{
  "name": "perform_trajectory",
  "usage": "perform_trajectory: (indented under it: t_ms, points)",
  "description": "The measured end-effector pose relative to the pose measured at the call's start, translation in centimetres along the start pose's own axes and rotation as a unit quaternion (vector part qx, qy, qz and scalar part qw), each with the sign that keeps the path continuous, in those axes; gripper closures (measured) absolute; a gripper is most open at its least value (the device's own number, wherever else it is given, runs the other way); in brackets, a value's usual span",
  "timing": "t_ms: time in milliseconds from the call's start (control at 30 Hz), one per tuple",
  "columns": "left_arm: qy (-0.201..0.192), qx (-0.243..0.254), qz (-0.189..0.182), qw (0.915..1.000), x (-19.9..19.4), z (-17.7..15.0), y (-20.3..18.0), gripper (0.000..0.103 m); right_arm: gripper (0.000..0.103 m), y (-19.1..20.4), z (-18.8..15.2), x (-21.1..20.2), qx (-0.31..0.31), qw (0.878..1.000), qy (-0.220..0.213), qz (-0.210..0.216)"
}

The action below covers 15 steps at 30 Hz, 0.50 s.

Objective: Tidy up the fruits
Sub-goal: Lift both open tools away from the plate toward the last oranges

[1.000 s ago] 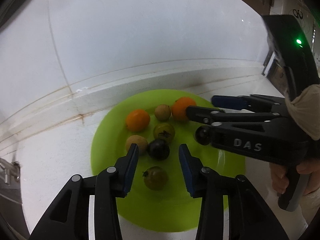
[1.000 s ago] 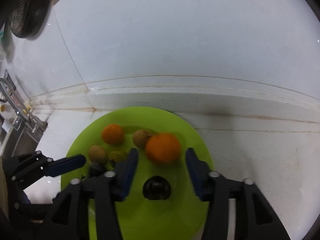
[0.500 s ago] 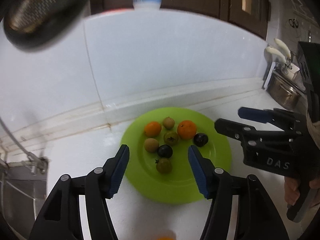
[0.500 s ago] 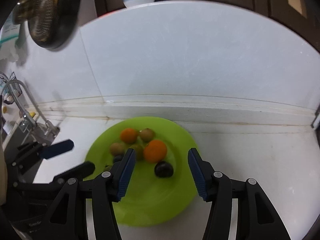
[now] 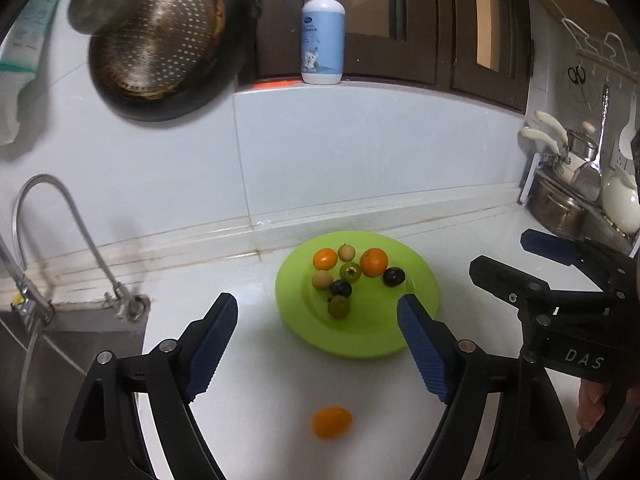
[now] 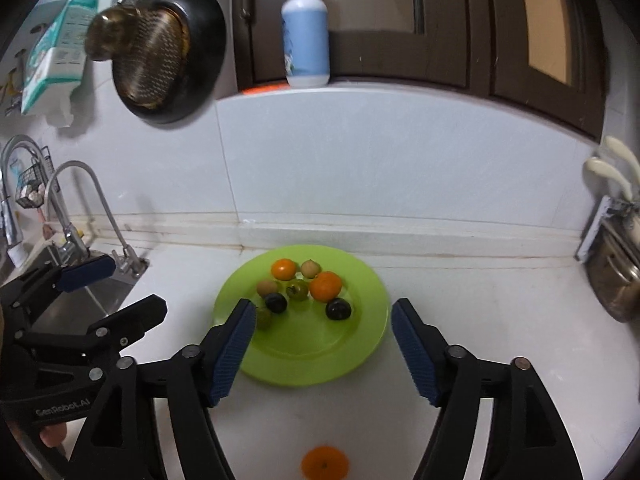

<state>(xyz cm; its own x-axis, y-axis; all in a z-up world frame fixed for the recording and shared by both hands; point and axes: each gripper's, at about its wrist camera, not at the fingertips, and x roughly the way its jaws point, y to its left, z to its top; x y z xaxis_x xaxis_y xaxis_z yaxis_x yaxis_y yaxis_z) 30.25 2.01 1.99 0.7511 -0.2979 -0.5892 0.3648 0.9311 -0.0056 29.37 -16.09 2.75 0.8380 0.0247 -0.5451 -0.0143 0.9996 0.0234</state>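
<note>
A lime green plate (image 5: 416, 280) (image 6: 360, 328) sits on the white counter and holds several small fruits: two oranges, tan, green and dark ones. A loose orange (image 5: 332, 422) (image 6: 324, 464) lies on the counter in front of the plate, close to me. My left gripper (image 5: 318, 316) is open and empty, raised back from the plate. My right gripper (image 6: 324, 320) is open and empty too. The right gripper also shows in the left wrist view (image 5: 516, 260), and the left gripper shows in the right wrist view (image 6: 120, 292).
A steel sink (image 5: 60, 344) with a curved tap (image 5: 52, 208) is at the left. Pots and utensils (image 5: 580, 200) crowd the right end of the counter. A pan with a strainer (image 5: 160, 40) hangs on the wall. A soap bottle (image 5: 323, 28) stands on the ledge.
Both grippers have pulled back and up from the plate. The view has widened, and the loose orange on the counter has come into sight. Both sets of jaws are wider apart.
</note>
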Motion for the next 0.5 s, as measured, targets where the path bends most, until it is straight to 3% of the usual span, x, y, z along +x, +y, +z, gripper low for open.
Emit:
perform_trajectory:
  t_ms: [167, 500]
  points:
    - [0.006, -0.005, 0.004, 1.0000, -1.9, -1.4, 0.2, 0.018, 0.024, 0.7, -1.2, -2.2, 0.019, 1.000, -0.001, -0.004]
    - [0.044, -0.002, 0.023, 0.9988, -2.8, -5.3, 0.3, 0.016, 0.024, 1.4, -5.0, -3.2, 0.036, 0.998, 0.036, -0.025]
